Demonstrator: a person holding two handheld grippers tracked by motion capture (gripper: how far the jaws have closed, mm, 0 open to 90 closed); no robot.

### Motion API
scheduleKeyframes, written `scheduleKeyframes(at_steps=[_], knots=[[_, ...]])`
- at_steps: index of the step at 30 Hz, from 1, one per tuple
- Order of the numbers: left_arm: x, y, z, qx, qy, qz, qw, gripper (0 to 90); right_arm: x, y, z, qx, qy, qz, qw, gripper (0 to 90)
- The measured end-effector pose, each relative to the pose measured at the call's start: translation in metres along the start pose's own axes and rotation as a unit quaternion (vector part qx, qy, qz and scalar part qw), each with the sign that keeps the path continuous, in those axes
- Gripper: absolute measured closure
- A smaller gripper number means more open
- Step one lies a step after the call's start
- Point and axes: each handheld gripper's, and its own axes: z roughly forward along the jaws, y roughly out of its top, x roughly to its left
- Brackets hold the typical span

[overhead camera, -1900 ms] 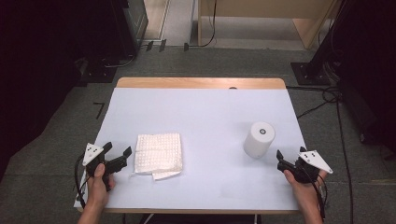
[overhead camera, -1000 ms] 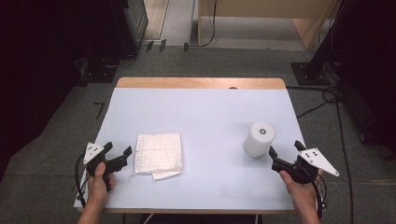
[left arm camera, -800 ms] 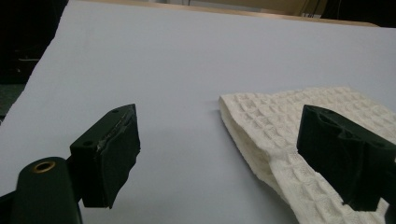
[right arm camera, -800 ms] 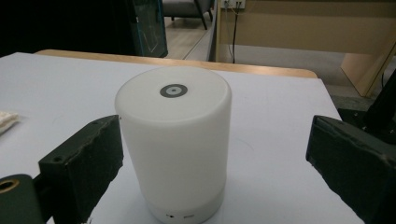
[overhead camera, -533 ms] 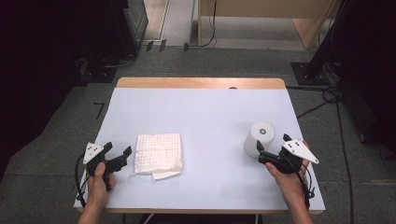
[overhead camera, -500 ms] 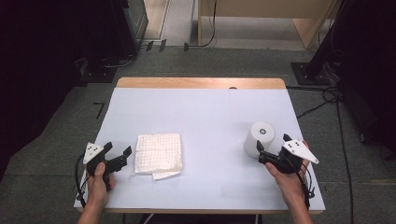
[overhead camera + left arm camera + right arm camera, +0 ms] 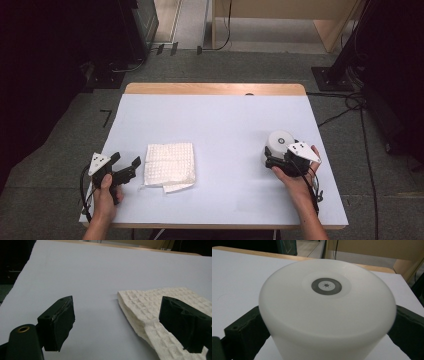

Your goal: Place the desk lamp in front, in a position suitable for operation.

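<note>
Right gripper view, white cylinder (image 7: pixel 327 312) at centre between spread right claw (image 7: pixel 327 340) jaws, contact perhaps not yet made; left claw (image 7: pixel 125 322) spread, empty, beside folded cloth (image 7: pixel 150 310) at lower right on surface (image 7: pixel 100 270).

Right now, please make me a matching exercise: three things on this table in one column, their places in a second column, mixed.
1. white cylinder
2. folded cloth
3. left gripper

A. near the left front corner of the table, jaws empty
B. between the jaws of the right gripper
C. lying flat, left of the middle

Pairs: 1-B, 2-C, 3-A
</note>
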Motion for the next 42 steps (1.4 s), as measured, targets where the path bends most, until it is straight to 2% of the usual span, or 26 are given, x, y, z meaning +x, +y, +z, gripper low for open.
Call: scheduleKeyframes(at_steps=[4,9,15,18,23,24,25,26,29,30,32,33,34,35,36,37,38,40,41,42], knots=[[0.000,0.000,0.000,0.001,0.000,-0.001,1.0000,13.5,0.002,-0.001,0.004,0.006,-0.004,0.004,1.0000,0.3],[0.000,0.000,0.000,0.001,0.000,0.000,1.0000,13.5,0.006,-0.001,0.009,0.006,-0.012,0.007,0.9999,6.8],[0.001,0.000,0.000,0.001,-0.001,-0.001,1.0000,13.5,0.016,0.001,0.010,0.004,-0.033,0.009,0.9994,8.0],[0.000,0.000,0.000,0.000,0.000,-0.001,1.0000,13.5,0.024,0.004,0.012,0.005,-0.032,0.010,0.9994,8.0],[0.001,0.000,0.000,0.001,-0.001,-0.001,1.0000,13.5,0.043,0.013,0.015,0.000,-0.025,0.010,0.9996,8.0],[0.001,0.000,0.000,0.000,-0.001,-0.002,1.0000,13.5,0.051,0.017,0.017,-0.005,-0.022,0.010,0.9997,8.0],[0.001,0.000,0.000,0.000,-0.001,-0.002,1.0000,13.5,0.051,0.017,0.017,-0.005,-0.022,0.010,0.9997,8.0],[0.001,0.000,0.000,0.000,-0.001,-0.002,1.0000,13.6,0.060,0.021,0.019,-0.009,-0.019,0.014,0.9997,8.0],[0.001,0.000,0.000,0.000,-0.001,-0.001,1.0000,13.5,0.074,0.026,0.023,-0.012,-0.015,0.012,0.9997,8.1],[0.001,0.000,0.000,0.000,-0.001,-0.001,1.0000,13.5,0.074,0.026,0.023,-0.012,-0.015,0.012,0.9997,8.1],[0.001,0.000,0.000,0.000,-0.002,-0.001,1.0000,13.5,0.090,0.031,0.028,-0.015,-0.013,0.010,0.9998,8.1],[0.001,0.000,0.000,0.000,-0.002,-0.001,1.0000,13.5,0.090,0.031,0.028,-0.015,-0.013,0.010,0.9998,8.1],[0.001,0.000,0.000,0.000,-0.002,-0.001,1.0000,13.5,0.101,0.033,0.032,-0.018,-0.010,0.012,0.9997,8.1],[0.001,0.000,0.000,0.000,-0.002,-0.001,1.0000,13.6,0.101,0.033,0.032,-0.018,-0.010,0.012,0.9997,8.1],[0.001,0.000,0.000,0.000,-0.002,-0.001,1.0000,13.5,0.110,0.035,0.038,-0.020,-0.008,0.011,0.9997,8.0],[0.001,0.000,0.000,0.000,-0.002,-0.001,1.0000,13.5,0.110,0.035,0.038,-0.020,-0.008,0.011,0.9997,8.0],[0.001,0.000,0.000,-0.001,-0.001,-0.001,1.0000,13.5,0.119,0.037,0.044,-0.018,-0.010,0.011,0.9997,8.1],[0.001,0.000,0.000,-0.002,-0.001,-0.001,1.0000,13.5,0.124,0.038,0.047,-0.018,-0.011,0.013,0.9997,8.1],[0.001,0.000,0.000,-0.002,-0.002,-0.001,1.0000,13.5,0.133,0.039,0.052,-0.019,-0.008,0.019,0.9996,8.1],[0.001,0.000,0.000,-0.002,-0.002,-0.001,1.0000,13.5,0.133,0.039,0.052,-0.019,-0.008,0.019,0.9996,8.1]])
